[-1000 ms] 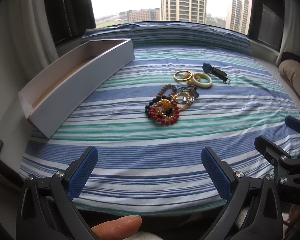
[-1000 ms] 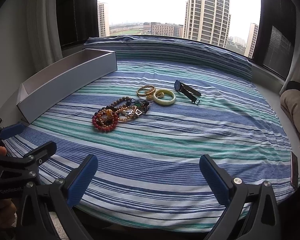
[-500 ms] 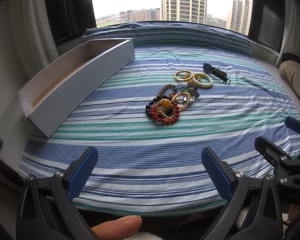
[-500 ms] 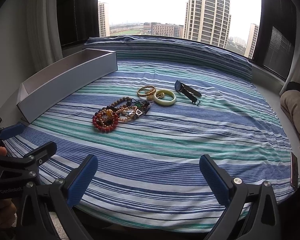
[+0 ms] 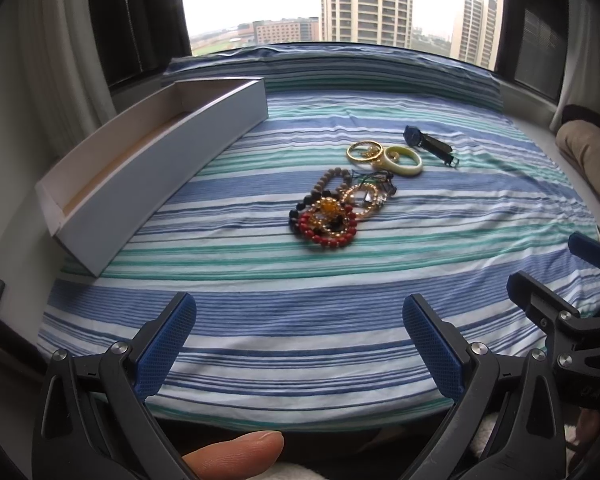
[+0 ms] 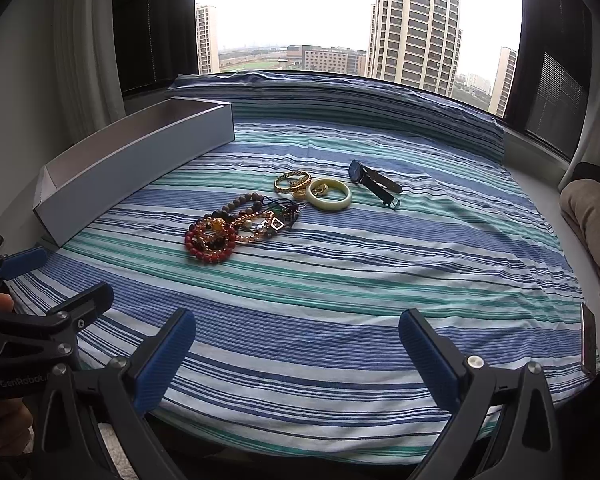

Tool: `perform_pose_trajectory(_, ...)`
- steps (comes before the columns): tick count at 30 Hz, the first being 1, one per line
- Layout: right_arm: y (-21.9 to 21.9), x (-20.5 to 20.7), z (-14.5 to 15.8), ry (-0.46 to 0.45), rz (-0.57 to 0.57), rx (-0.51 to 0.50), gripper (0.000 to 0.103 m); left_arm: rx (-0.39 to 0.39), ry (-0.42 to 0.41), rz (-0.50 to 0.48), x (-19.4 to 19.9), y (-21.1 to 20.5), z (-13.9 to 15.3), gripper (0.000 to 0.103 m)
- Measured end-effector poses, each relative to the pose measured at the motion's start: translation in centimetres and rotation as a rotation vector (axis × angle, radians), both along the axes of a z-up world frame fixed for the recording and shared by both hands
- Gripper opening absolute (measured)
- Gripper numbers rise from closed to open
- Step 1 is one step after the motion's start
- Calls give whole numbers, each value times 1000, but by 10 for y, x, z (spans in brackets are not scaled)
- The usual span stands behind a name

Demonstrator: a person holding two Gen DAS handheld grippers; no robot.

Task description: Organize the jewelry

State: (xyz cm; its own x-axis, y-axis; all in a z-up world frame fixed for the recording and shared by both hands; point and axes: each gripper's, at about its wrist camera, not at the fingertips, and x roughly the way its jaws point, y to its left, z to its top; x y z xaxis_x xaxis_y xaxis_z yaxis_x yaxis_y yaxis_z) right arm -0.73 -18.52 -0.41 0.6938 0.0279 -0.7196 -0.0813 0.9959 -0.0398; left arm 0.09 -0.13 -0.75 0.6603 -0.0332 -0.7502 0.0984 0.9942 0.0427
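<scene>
Both jaws spread wide, nothing between them: left gripper (image 5: 300, 344) and right gripper (image 6: 296, 344) hover at near edge of striped bedspread (image 6: 340, 300), well short of jewelry. Red bead bracelet (image 6: 210, 244) nearest, tangled with other strands. Beyond it: gold bangle (image 6: 293, 181), pale bangle (image 6: 329, 195), watch (image 6: 374, 182). Long white box (image 5: 156, 160) left of pile, open-topped, likely destination. Nothing sorted yet.

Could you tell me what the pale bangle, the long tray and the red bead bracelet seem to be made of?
The pale bangle looks like polished jade or resin: a creamy, smooth, glossy ring. The long tray appears to be matte white cardboard, with thin flat walls and crisp folded corners. The red bead bracelet seems to be strung round beads with a dull sheen, possibly stone, wood or glass; the views cannot settle which.
</scene>
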Motion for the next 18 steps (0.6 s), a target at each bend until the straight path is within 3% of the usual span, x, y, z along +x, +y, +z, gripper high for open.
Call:
perform_pose_trajectory(12, 1, 0, 0, -5, -1, -1, 103, -16, 6, 8, 1, 3, 1, 103)
perform_pose_trajectory(18, -2, -5, 5, -26, -7, -6, 103, -92, 23, 56, 3, 24, 0, 103)
